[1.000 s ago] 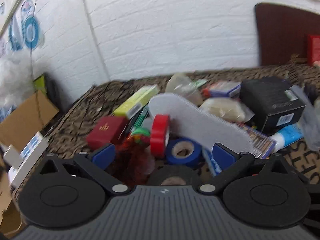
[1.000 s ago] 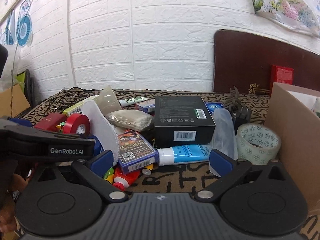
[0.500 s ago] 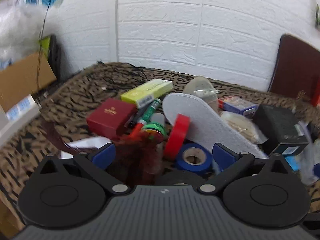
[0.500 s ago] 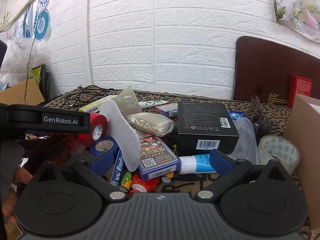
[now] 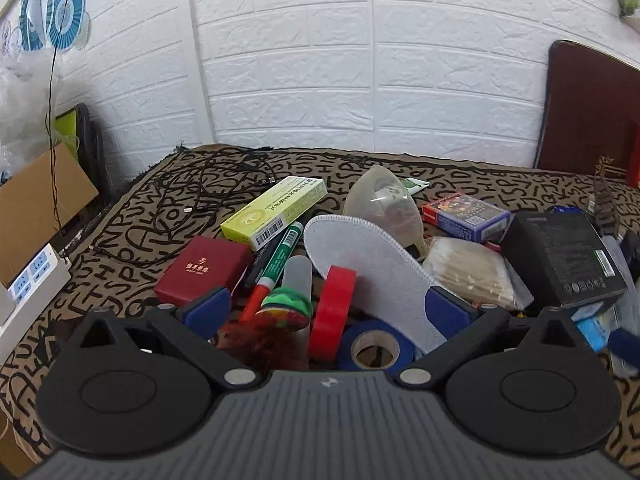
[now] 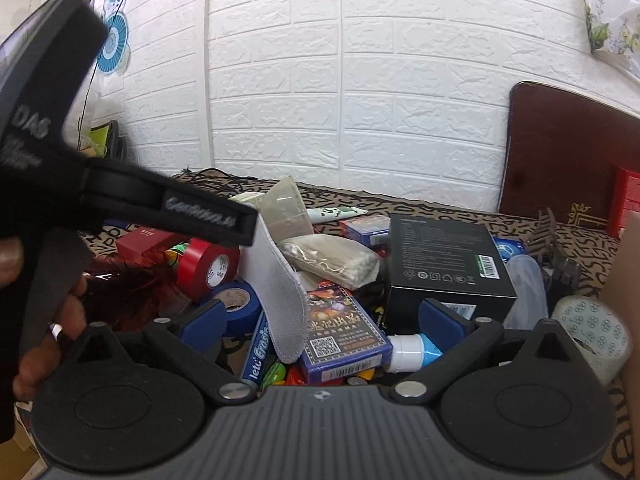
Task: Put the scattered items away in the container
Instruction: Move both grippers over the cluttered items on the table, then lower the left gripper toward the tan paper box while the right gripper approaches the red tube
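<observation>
Left wrist view puts my left gripper [image 5: 326, 306] low over the clutter with its blue pads spread wide and nothing between them; just ahead of it a red tape roll [image 5: 333, 312] stands on edge, touching a blue tape roll [image 5: 376, 348] that lies flat, and a white insole [image 5: 372, 272] leans across both; left of the red roll I see a feathered shuttlecock [image 5: 276, 320] with a green and yellow band, a green marker [image 5: 278, 264] and a dark red gift box [image 5: 204, 270]; a yellow-green medicine box [image 5: 276, 210] lies further back beside a tangle of black cable [image 5: 216, 188] on the letter-patterned cloth [image 5: 132, 232]; to the right a pack of cotton swabs [image 5: 468, 272] sits between the insole and a black carton [image 5: 560, 256]. Right wrist view shows my right gripper [image 6: 322, 320] likewise open, hovering over a deck of playing cards [image 6: 344, 336] and a blue and white tube [image 6: 412, 352]; the black carton stands just behind them; a patterned clear tape roll [image 6: 592, 332] rests at the far right against the cardboard box [image 6: 630, 272] that serves as the container, of which I see only one wall; the other handle crosses the upper left of this view, held by a hand [image 6: 52, 320].
</observation>
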